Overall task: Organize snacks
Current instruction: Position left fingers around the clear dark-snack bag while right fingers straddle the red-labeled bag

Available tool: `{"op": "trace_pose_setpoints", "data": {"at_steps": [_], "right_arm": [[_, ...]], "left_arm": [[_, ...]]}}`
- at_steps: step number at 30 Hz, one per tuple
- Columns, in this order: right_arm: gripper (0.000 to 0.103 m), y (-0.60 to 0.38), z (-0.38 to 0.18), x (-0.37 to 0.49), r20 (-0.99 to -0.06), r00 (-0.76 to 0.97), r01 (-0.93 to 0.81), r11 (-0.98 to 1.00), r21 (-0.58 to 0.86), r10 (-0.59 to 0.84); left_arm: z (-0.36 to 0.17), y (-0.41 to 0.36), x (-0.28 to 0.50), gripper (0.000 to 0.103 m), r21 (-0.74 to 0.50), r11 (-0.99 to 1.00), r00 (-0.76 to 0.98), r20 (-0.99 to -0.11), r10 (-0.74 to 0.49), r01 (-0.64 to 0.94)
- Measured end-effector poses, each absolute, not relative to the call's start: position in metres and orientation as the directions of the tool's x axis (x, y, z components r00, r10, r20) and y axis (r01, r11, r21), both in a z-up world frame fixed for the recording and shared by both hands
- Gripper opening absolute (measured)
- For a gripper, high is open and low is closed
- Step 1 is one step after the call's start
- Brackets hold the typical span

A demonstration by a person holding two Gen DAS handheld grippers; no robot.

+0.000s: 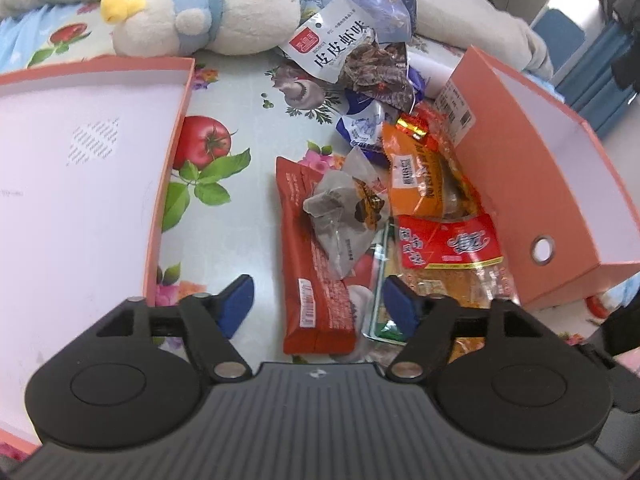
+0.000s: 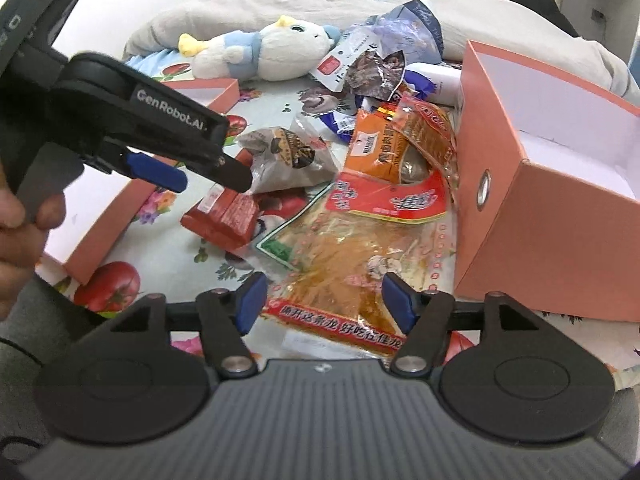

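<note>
Two claws stand spread, pinching nothing. Left claw [image 1: 316,304] hovers over a red snack bar [image 1: 316,276] on the flowered cloth [image 1: 240,184]; right claw [image 2: 324,300] hovers over a large yellow snack bag [image 2: 344,264]. More snacks are heaped between an orange lid [image 1: 176,152] and an orange box [image 2: 520,200], near a plush toy [image 1: 208,12].
</note>
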State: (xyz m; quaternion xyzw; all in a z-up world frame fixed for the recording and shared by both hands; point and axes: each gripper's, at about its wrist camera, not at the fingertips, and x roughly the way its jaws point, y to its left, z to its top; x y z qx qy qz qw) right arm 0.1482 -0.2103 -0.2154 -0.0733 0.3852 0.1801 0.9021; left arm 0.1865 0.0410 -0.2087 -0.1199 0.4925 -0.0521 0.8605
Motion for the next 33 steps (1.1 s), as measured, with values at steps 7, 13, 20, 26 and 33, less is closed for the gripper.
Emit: {"op": "trace_pose_setpoints", "data": {"at_steps": [7,13,20,26,33], "right_arm": [[0.079,-0.219,-0.215,0.156,-0.720,0.654,-0.317,0.948,0.019,0.233],[0.082,-0.219,-0.219,0.159,-0.731,0.649,-0.299,0.954,0.010,0.211],[0.082,-0.222,-0.229,0.163,-0.744,0.632,-0.281,0.959,0.040,0.216],[0.083,-0.223,-0.240,0.167,-0.773,0.591,-0.308,0.950,0.047,0.230],[0.072,-0.224,-0.243,0.165,-0.775,0.581,-0.339,0.939,0.049,0.250]], "left_arm": [[-0.209,0.033,0.196,0.077,-0.221,0.975,0.515,-0.837,-0.187,-0.004],[-0.195,0.021,0.203,0.077,-0.127,0.989,0.559,-0.816,-0.146,0.074],[-0.187,-0.006,0.213,0.077,0.025,0.977,0.586,-0.803,-0.107,0.213],[-0.190,-0.026,0.220,0.077,0.126,0.939,0.588,-0.804,-0.093,0.321],[-0.213,-0.039,0.239,0.077,0.227,0.895,0.554,-0.832,-0.026,0.383]]}}
